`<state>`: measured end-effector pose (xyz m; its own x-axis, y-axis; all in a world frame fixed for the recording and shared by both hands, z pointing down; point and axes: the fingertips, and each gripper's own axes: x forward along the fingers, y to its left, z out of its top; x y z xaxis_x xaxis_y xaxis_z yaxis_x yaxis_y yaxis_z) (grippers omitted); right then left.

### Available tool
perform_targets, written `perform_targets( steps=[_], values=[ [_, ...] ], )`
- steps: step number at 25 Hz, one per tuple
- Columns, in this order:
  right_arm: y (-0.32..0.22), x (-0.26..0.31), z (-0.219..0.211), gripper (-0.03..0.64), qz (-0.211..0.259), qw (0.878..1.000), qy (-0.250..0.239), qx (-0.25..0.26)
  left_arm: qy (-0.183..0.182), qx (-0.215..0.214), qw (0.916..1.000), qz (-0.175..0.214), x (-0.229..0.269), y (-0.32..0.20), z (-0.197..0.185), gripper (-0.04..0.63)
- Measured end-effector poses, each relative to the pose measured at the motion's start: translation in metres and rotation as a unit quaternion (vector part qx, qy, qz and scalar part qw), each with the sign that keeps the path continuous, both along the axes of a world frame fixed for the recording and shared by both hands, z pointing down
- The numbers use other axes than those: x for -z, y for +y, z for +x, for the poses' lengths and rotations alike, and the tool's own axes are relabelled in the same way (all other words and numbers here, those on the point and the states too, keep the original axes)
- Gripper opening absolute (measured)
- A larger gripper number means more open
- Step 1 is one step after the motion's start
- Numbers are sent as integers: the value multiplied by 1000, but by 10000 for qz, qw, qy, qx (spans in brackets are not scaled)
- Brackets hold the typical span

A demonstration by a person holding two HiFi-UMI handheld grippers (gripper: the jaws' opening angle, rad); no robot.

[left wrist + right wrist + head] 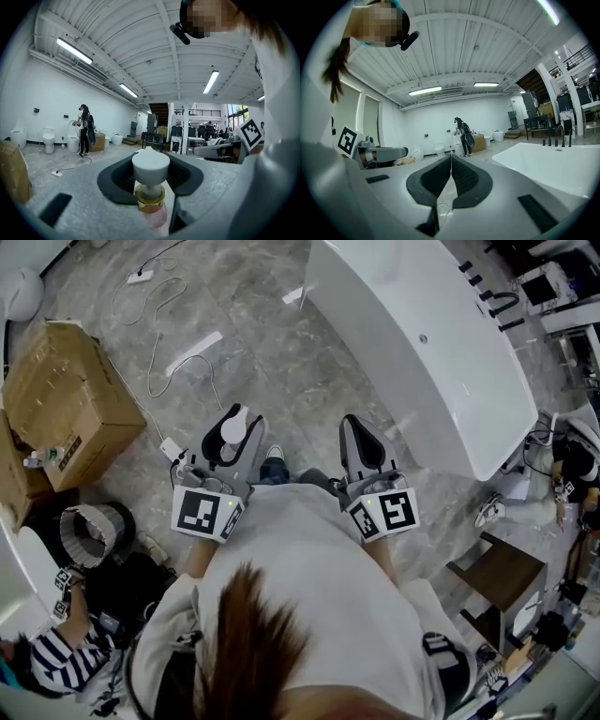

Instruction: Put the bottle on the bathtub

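You stand on a grey marble-patterned floor (pixel 281 352) in a large hall with a white ribbed ceiling and strip lights. A long white bathtub (pixel 412 362) lies ahead to your right, and a cardboard box (pixel 70 404) sits at the floor's left side with white cables near it. Toilets line the far white wall, where a person (pixel 85 129) stands.

The bottle (pixel 151 180) is in your left gripper (pixel 150 157), out over the floor. It is well apart from the bathtub, with your right gripper (pixel 451 157) between the two. It stands upright, its long axis vertical and crossing the level jaws. Its round white cap points at the ceiling, with a gold collar and a clear pinkish body below.

The left gripper's dark pads (pixel 115 183) close on the bottle from both sides. The cap rises above them and the body drops out of sight between them. Your right gripper's jaws are pressed together at the tips, with nothing between them.
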<state>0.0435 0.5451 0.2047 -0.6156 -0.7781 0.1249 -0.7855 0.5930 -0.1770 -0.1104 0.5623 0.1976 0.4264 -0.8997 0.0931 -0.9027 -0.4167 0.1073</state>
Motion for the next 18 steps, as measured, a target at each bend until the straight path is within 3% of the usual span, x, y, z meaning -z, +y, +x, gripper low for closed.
perform_targets(
  steps=[8,18],
  values=[
    [-17,-7,10,14,-156,9992,71,-364,3,50,9998,-166,-12,-22,-23,160],
    [-59,-26,33,14,-486,9978,159,-417,76,154,9988,-458,-27,-60,-10,160]
  ],
)
